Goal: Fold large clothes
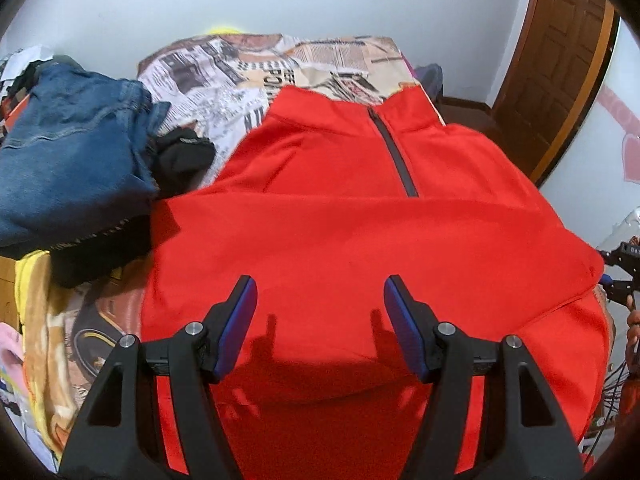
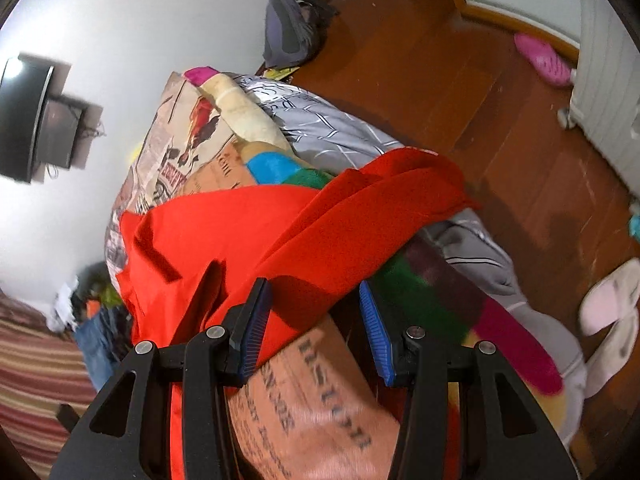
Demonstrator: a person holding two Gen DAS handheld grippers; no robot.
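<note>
- Here, a red zip-neck top (image 1: 360, 220) lies spread on the bed (image 1: 240, 76).
- Left gripper (image 1: 320, 304) hovers above it, fingers wide, empty.
- Right gripper (image 2: 316, 304) fingers part-open, gripping nothing.

Both grippers' fingers (image 1: 240, 320) apart

Red zip-neck top (image 1: 360, 232) spread flat on printed bedspread (image 1: 224, 76), collar far side, sleeve crumpled

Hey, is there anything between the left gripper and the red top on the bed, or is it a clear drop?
Nothing visible stands in the way. The left gripper hangs open right over the red top, with only bare red fabric under it. The jeans and black garment lie off to the left side.
</note>
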